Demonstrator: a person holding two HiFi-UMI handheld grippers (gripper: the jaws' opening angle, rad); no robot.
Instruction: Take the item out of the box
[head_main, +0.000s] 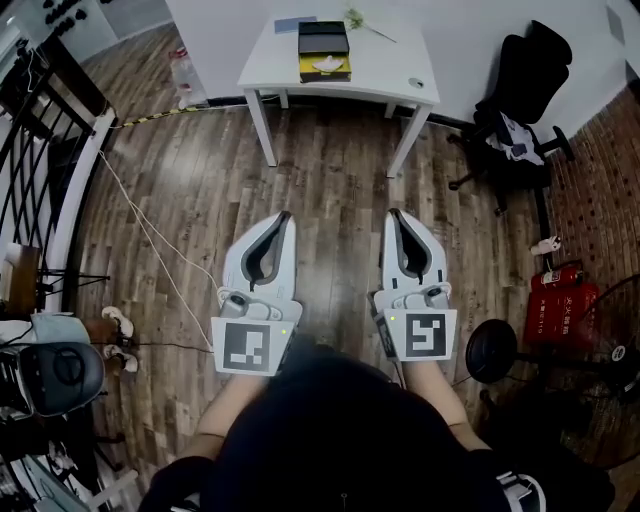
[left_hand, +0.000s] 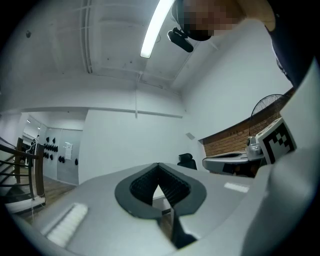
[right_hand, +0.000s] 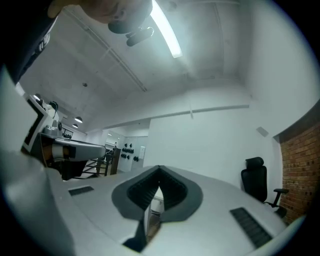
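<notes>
Starting at the left, a dark stair railing (head_main: 40, 150) and a thin cable (head_main: 150, 240) edge the wooden floor (head_main: 330, 190). The left claw (head_main: 286, 217) and right claw (head_main: 395, 214) hang side by side, each pressed fully together on nothing. Open floor lies between them and the white worktop (head_main: 385, 75), where the black-and-yellow box (head_main: 324, 45) sits, well apart from both. An office chair (head_main: 520, 90) and a red fire extinguisher (head_main: 556, 277) stand at the right.
</notes>
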